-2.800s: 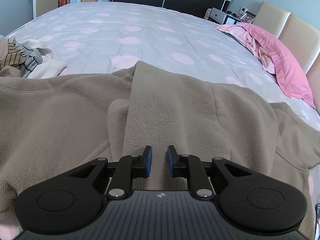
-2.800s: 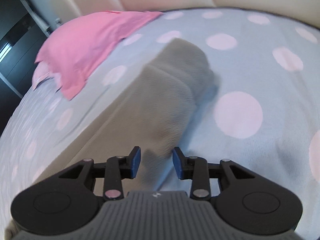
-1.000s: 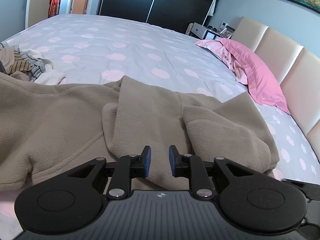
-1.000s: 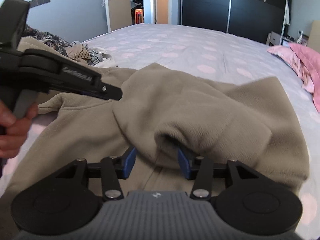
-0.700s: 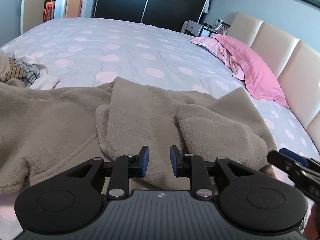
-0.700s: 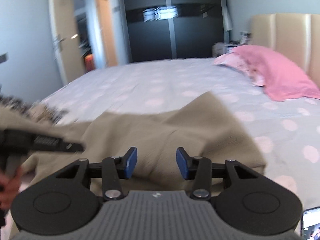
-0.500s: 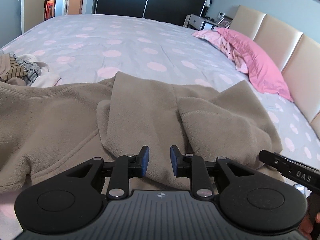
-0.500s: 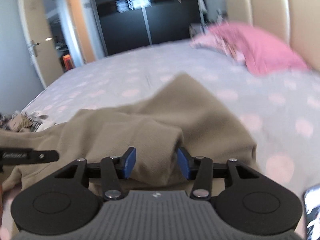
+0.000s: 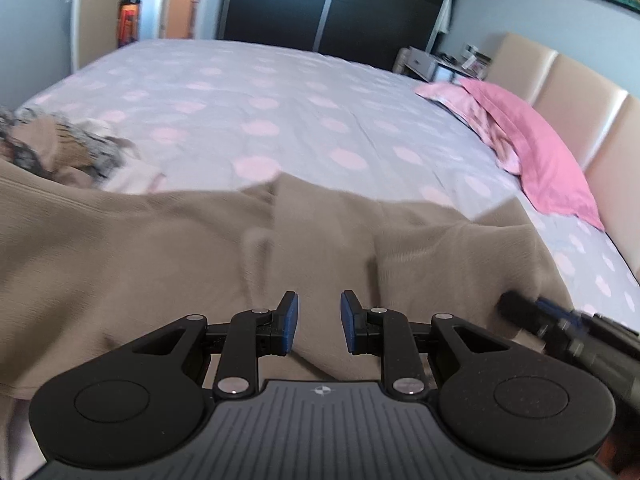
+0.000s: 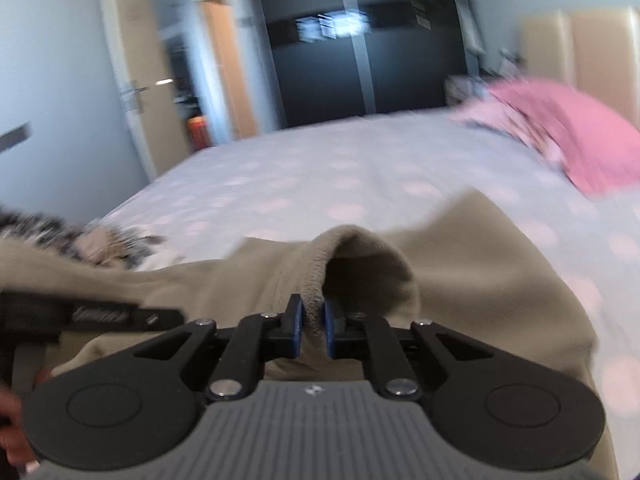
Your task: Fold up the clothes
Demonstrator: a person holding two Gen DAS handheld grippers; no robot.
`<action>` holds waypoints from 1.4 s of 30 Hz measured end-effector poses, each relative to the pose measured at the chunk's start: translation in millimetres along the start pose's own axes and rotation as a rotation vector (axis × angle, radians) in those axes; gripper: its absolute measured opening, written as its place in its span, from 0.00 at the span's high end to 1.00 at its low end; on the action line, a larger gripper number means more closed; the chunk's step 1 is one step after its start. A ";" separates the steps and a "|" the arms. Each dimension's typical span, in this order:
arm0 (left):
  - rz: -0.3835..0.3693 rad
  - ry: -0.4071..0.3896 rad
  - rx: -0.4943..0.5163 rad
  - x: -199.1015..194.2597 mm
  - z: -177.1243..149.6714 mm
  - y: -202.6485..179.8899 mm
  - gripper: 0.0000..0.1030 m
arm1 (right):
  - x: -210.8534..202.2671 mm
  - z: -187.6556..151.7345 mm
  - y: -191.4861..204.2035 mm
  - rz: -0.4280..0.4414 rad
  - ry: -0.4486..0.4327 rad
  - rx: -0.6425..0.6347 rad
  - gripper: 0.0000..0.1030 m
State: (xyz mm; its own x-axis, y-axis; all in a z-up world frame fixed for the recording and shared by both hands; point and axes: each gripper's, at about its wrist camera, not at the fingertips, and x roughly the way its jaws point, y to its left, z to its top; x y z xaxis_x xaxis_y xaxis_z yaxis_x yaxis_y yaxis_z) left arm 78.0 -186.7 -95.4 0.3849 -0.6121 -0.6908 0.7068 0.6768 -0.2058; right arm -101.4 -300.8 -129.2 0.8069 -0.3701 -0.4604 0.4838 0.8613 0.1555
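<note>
A beige fleece top (image 9: 160, 248) lies spread over the near part of the bed, one sleeve folded across its body. My left gripper (image 9: 319, 322) hovers just over the fleece, its blue pads a narrow gap apart with nothing pinched between them. In the right wrist view, my right gripper (image 10: 312, 320) has its jaws closing, the pads pressing a fold of the sleeve cuff (image 10: 360, 248), whose open end stands up past the fingertips. In the left wrist view the right gripper (image 9: 520, 308) reaches into the fleece's right edge. The left gripper (image 10: 160, 316) shows at the left of the right wrist view.
The bed (image 9: 280, 100) has a grey cover with pink dots. A heap of other clothes (image 9: 52, 148) lies at the left. A pink pillow (image 9: 540, 160) rests against the beige headboard (image 9: 580, 92). Dark wardrobe doors (image 9: 340, 12) stand beyond the bed's far edge.
The right gripper's jaws, open around the sleeve end half a second ago, have closed on the cuff and lifted it a little. The left gripper rose slightly and stays as narrow as before.
</note>
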 end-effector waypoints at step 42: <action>0.014 0.285 -0.182 50.4 -40.7 72.3 0.90 | 19.6 -44.9 -10.4 -0.080 0.185 -0.192 0.66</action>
State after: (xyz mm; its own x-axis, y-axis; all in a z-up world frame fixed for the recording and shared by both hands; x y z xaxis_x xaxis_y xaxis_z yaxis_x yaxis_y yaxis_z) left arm 124.3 -152.0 -173.3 0.1942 -0.4800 -0.8555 0.5752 0.7621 -0.2971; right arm -105.8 -301.4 -179.1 0.6846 -0.3850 -0.6190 0.4559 0.8887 -0.0484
